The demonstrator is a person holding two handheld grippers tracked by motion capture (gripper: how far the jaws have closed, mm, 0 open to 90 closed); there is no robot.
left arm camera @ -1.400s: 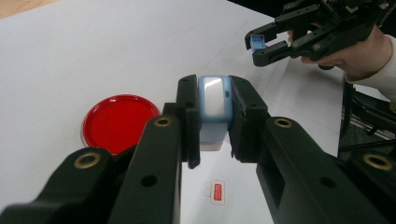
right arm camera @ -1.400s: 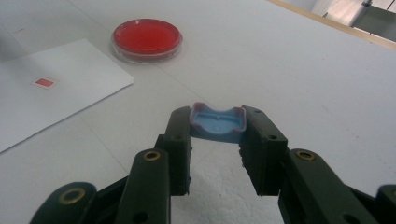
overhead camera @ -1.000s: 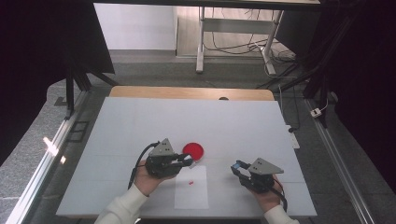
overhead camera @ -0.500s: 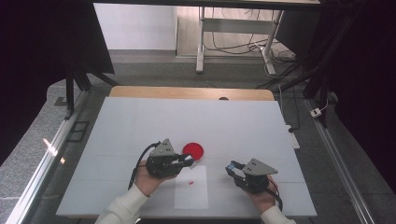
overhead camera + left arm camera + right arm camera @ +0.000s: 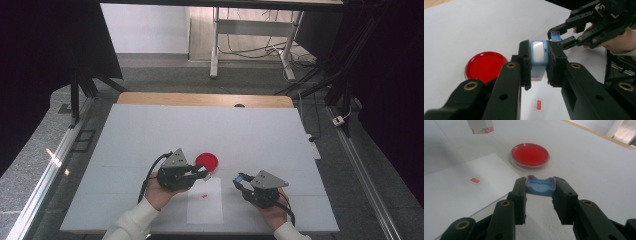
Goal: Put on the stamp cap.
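Red dish (image 5: 207, 160), white sheet (image 5: 205, 210), small red label (image 5: 204, 195).

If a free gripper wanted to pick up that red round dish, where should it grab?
Probably across the rim, coming straight down from above. The red dish lies flat and shallow on the table, so only its low, round edge offers opposite sides for two jaws; paper lies close beside it.

The white table (image 5: 250, 130) is evenly and brightly lit from above in the high view, while the surroundings at 9 and 3 o'clock are left almost black. A small glint is seen on the metal rail (image 5: 52, 156) at 8 o'clock. In both gripper views the near black jaws are rendered soft and out of focus. Glare is caught on the pale blue piece (image 5: 538, 51), and the red dish (image 5: 529, 154) is shown with a mild sheen.
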